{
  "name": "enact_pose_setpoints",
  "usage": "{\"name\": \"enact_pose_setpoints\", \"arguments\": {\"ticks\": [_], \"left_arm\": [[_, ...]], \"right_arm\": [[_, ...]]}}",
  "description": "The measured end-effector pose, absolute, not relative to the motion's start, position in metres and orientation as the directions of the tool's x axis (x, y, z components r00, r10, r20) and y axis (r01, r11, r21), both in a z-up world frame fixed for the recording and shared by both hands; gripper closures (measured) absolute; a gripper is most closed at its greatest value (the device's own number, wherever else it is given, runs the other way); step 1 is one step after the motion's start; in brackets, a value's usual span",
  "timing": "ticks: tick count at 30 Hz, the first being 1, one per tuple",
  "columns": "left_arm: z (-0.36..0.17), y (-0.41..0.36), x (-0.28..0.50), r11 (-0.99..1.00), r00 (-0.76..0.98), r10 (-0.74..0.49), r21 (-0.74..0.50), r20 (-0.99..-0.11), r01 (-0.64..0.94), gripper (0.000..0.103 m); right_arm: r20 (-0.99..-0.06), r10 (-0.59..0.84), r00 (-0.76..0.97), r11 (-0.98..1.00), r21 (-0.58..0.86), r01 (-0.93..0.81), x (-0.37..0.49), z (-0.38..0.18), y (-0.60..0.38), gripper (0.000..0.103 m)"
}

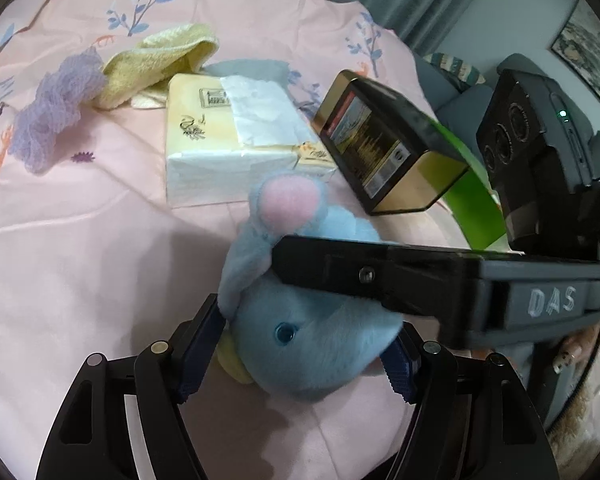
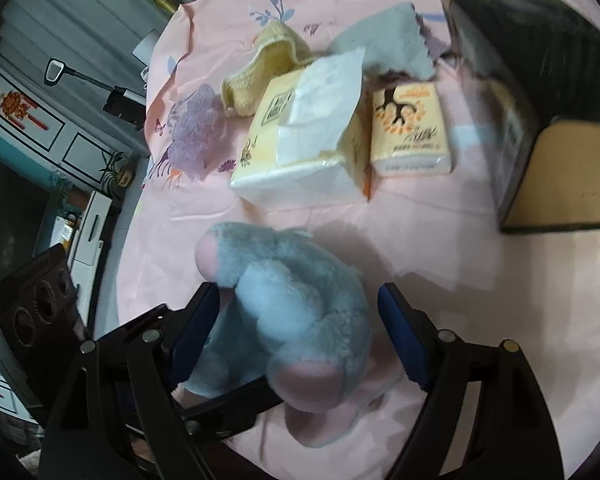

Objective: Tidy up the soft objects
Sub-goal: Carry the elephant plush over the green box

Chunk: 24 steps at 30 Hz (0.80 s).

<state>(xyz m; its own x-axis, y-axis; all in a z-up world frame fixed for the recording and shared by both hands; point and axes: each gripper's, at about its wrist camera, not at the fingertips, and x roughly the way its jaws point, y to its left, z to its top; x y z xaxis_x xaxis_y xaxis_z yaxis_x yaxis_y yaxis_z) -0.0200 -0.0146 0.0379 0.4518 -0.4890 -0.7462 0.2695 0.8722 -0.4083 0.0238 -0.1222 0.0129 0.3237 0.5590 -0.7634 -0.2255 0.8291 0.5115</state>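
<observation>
A light blue plush toy [image 1: 312, 344] with pink ears lies on the pink sheet [image 1: 80, 260]. My left gripper [image 1: 308, 356] is shut on its head, both blue pads pressed into the fur. My right gripper [image 2: 300, 332] straddles the toy's body [image 2: 296, 304] with its jaws open; the left pad touches the fur, the right pad stands apart. The right gripper's finger [image 1: 380, 276] crosses over the toy in the left wrist view. Beyond lie a yellow towel [image 1: 160, 64], a purple mesh puff [image 1: 52, 116] and a grey cloth [image 2: 384, 44].
A large tissue pack [image 1: 228, 148] and a small tissue pack [image 2: 412, 132] lie just past the toy. A black and gold box [image 1: 384, 148] stands at the right. The sheet's edge and room furniture show at the left of the right wrist view.
</observation>
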Motion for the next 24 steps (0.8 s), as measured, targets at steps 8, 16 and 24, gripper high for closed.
{"name": "enact_pose_setpoints", "arguments": {"ticks": [8,16,24], "left_arm": [[0.036,-0.017,-0.023,0.872,0.466,-0.489,-0.399,-0.737,0.284,0.041],[0.057,-0.015,-0.032,0.864,0.539,-0.503,-0.394,-0.676,0.313,0.041],[0.113,-0.051,-0.03,0.846,0.623,-0.533,-0.334,-0.573,0.416,0.041]], "right_arm": [[-0.76,0.598,0.255,0.8,0.552,-0.234,0.021,-0.001,-0.11,0.036],[-0.732,0.601,0.32,0.799,0.537,-0.27,0.01,0.024,-0.11,0.042],[-0.654,0.584,0.48,0.811,0.5,-0.305,-0.002,0.079,-0.144,0.043]]}}
